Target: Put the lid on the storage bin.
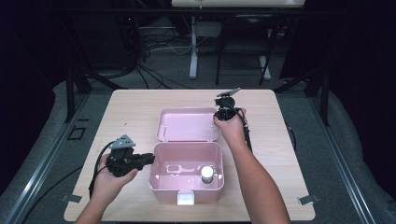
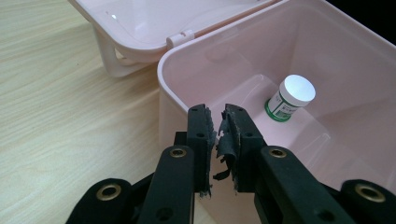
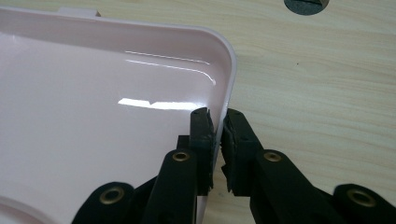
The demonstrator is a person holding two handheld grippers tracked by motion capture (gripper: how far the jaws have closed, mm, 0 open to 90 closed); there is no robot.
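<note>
Lid edge pinched by right claw; left claw pinched on box rim; bottle label unreadable

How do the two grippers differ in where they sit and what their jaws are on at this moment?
The left gripper sits at the pink box's left wall, jaws nearly together on that rim; the right gripper is at the open lid's right edge, jaws closed on its rim. The left one lies level beside the box; the right one points down at the lid. Both grip the same pink case.
</note>
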